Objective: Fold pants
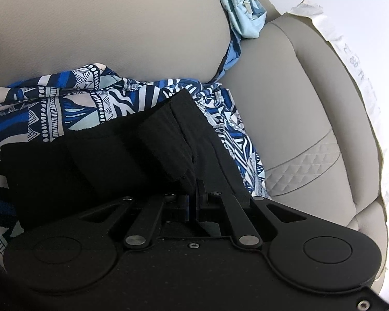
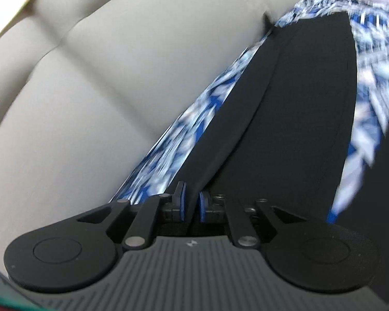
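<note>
The black pants (image 1: 122, 155) lie bunched on a blue-and-white patterned cloth (image 1: 64, 108) on a beige sofa. My left gripper (image 1: 193, 197) is shut on a ribbed edge of the pants, which folds up just ahead of the jaws. In the right wrist view the pants (image 2: 285, 119) stretch away as a long black panel. My right gripper (image 2: 192, 202) is shut on a fold of that black fabric, its blue pads pressed against it. This view is blurred by motion.
The beige sofa back cushion (image 1: 116, 26) rises behind the clothes and a seat cushion (image 1: 298, 129) lies to the right. A light blue garment (image 1: 243, 15) is wedged between cushions. The sofa (image 2: 90, 90) fills the left of the right wrist view, with patterned cloth (image 2: 173, 150) along the pants.
</note>
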